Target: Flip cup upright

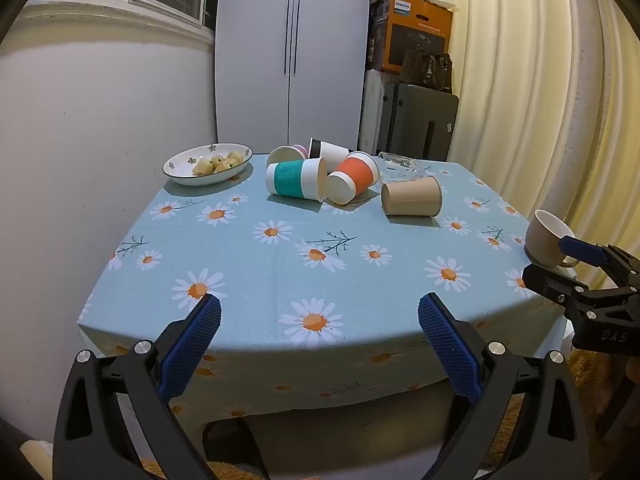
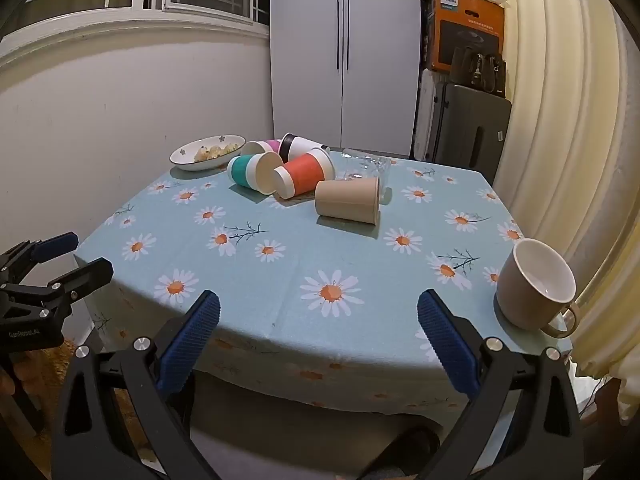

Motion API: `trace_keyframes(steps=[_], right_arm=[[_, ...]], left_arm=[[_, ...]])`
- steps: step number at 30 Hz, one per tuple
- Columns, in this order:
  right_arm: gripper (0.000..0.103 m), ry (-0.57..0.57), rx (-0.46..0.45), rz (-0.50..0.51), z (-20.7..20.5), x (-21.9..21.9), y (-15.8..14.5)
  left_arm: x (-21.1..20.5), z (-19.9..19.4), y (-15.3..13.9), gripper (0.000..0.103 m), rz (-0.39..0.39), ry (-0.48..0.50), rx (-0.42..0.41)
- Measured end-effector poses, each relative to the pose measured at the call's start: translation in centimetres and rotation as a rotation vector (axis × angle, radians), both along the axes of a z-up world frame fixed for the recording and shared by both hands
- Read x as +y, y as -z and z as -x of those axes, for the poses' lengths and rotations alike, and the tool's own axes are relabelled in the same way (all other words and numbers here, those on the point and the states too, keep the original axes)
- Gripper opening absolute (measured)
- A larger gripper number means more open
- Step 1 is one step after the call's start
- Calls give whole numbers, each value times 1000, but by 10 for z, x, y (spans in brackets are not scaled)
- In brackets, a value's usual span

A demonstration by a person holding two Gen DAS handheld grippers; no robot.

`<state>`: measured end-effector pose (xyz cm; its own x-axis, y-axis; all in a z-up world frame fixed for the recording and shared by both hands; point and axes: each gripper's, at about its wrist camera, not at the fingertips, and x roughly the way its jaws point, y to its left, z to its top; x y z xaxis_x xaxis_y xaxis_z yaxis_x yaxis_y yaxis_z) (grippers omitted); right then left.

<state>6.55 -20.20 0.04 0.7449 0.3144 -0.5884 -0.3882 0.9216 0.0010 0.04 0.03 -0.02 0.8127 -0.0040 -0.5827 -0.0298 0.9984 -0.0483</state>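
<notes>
Left tool: fingers apart, empty, above the near table edge. Right tool: fingers apart, empty, likewise.

Tan cup: on its side, centre right of the right view, just right of the orange cup and teal cup, also toppled. Probably paper: light, thin-walled, easily crushed, prone to rolling. Best gripped lightly across the mid-body, then rotated base-down.

Mug: lower right, upright, glazed ceramic, heavier. Glass behind the pile: fragile. Dish with food, upper left. Tablecloth matte, daisy-printed.
</notes>
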Motion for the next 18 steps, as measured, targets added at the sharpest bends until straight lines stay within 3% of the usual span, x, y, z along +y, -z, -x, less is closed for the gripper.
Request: trace_keyframes(steps=[18], right_arm=[[98,-10,18,-2,1,-1,0]], left_arm=[[-1,-1,0,97,8,4,-7]])
